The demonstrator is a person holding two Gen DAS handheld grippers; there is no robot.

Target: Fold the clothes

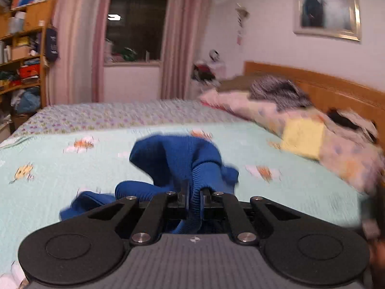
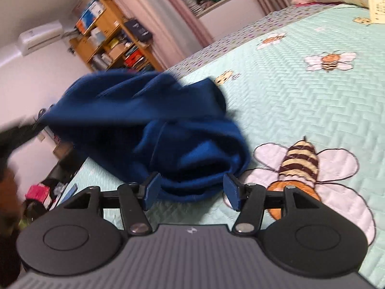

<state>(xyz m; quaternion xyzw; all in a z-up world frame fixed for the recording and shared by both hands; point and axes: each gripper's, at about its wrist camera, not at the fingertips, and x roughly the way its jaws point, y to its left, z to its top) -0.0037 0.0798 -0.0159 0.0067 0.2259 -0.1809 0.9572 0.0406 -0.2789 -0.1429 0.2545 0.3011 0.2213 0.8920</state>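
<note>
Here, left gripper [image 1: 194, 198] fingers clamped tight on ribbed edge of crumpled blue knit garment [image 1: 178, 161], lifting it off mint-green quilted bedspread with bee pattern [image 2: 300, 110]. Right gripper [image 2: 191, 192] fingers spread apart, straddling near fold of garment (pads not pressing). Both views motion-blurred.

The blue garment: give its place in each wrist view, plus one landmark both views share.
Left wrist: blue garment at lower centre, a ribbed edge pinched in the left gripper.
Right wrist: left of centre, bunched on the bee-print quilt, just ahead of the open right gripper.
Shared landmark: wooden shelf beside the pink curtains.
</note>
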